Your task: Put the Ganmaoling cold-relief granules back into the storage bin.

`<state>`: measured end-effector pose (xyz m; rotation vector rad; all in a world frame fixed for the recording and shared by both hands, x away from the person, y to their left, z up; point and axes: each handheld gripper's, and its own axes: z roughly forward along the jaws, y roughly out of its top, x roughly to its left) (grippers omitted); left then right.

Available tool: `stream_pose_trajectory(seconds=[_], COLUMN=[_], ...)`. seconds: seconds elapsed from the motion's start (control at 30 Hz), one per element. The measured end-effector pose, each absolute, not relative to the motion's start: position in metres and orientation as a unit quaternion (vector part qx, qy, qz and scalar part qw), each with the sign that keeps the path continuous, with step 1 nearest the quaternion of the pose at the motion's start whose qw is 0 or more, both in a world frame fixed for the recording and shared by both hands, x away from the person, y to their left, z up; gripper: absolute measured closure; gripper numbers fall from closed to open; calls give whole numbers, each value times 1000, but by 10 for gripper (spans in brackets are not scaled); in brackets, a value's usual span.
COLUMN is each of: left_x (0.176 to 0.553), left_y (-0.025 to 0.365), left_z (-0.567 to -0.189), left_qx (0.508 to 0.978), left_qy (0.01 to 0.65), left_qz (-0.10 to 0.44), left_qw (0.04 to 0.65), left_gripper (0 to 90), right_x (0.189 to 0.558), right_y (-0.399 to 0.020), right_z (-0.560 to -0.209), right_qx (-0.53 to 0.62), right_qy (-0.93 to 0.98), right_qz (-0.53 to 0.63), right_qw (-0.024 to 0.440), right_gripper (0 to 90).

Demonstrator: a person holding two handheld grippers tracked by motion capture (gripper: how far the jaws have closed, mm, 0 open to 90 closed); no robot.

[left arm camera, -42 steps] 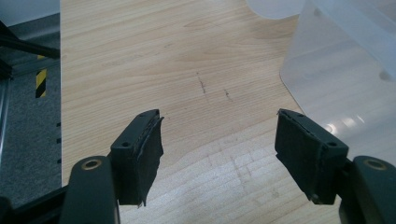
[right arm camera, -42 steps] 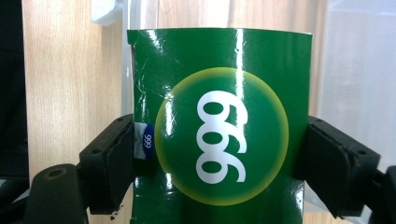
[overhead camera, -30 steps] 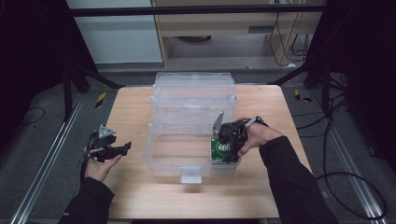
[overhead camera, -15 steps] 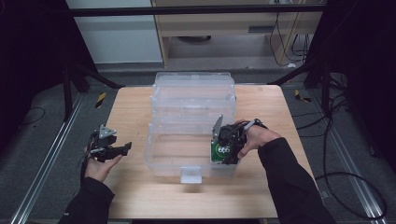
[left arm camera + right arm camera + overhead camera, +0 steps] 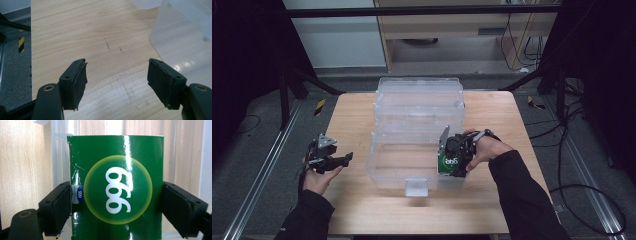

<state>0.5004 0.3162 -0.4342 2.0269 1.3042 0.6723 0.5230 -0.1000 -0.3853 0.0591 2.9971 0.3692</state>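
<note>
in clear bin | right tool clamps green "999" box | left tool agape

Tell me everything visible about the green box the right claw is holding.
The green box is a glossy carton, apparently cardboard, with a yellow-rimmed green circle bearing white digits that read 999 or 666 depending on orientation. A small blue and silver sticker sits by one creased, slightly torn edge. The right claw is shut on it, its black jaws pressing opposite sides. In the high view it is held at the right front corner of the clear plastic bin; whether it rests on the bin floor cannot be told.
</note>
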Motion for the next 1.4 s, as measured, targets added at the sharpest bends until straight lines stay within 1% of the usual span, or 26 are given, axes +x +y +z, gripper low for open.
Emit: stream_pose_trajectory(seconds=[0.1, 0.27, 0.47, 0.63, 0.73, 0.93, 1.03, 1.1, 1.17, 1.4], left_x=[500, 501, 500, 500, 499, 499, 499, 499, 499, 499], left_y=[316, 316, 316, 317, 317, 316, 315, 315, 315, 315], left_z=[-434, -434, -434, -432, -431, -430, -430, -429, -429, -429], left_qx=[769, 770, 768, 765, 765, 765, 765, 766, 765, 766], left_qy=[495, 494, 495, 494, 493, 491, 489, 489, 489, 489], left_qz=[255, 255, 256, 258, 259, 259, 260, 259, 259, 259], left_qw=[314, 314, 316, 322, 325, 327, 327, 328, 328, 328], left_gripper=[310, 310, 313, 316, 318, 319, 318, 319, 319, 319], right_x=[523, 522, 519, 512, 507, 494, 489, 487, 484, 479], right_y=[-101, -106, -112, -118, -123, -124, -122, -122, -121, -114], right_z=[-385, -375, -366, -356, -349, -340, -338, -339, -342, -352], right_qx=[23, 33, 62, 77, 85, 92, 98, 110, 110, 107], right_qy=[990, 986, 979, 974, 969, 963, 960, 956, 956, 957], right_qz=[124, 146, 166, 182, 197, 214, 227, 244, 245, 250], right_qw=[61, 71, 95, 112, 123, 134, 133, 117, 119, 106], right_gripper=[144, 149, 169, 169, 184, 199, 215, 231, 243, 286])
